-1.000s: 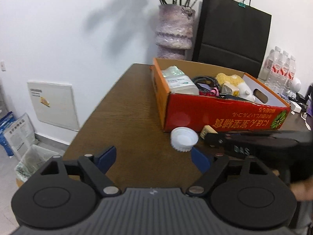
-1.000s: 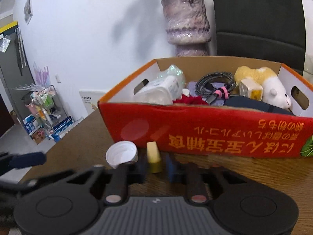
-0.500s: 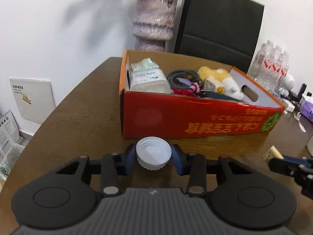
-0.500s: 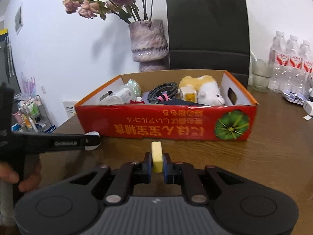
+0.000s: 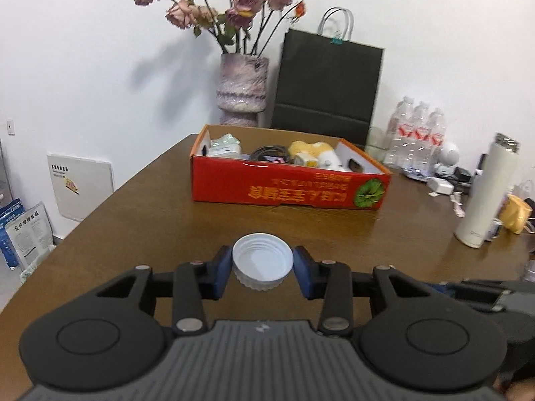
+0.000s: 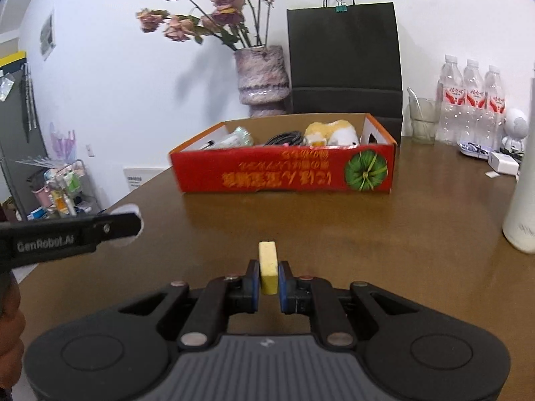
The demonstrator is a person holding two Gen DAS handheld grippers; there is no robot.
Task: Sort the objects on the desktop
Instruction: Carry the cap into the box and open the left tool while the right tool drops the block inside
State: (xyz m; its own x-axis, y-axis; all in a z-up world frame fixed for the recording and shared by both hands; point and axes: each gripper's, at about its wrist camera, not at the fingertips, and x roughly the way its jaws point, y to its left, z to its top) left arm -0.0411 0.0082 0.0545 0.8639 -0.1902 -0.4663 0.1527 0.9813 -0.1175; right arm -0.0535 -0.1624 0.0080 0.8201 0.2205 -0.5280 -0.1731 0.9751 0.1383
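"GenRobot.AI" on left tool (image 6: 133,225)

A vase of dried roses (image 5: 243,90) stands beside a black paper bag (image 5: 329,87) behind the table.

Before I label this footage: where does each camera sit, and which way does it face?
Left wrist: on the left gripper, facing the red box; pads on a white cap.
Right wrist: on the right gripper, facing that box; pads on a yellow block, left gripper alongside.
Shared: box, vase, black bag.
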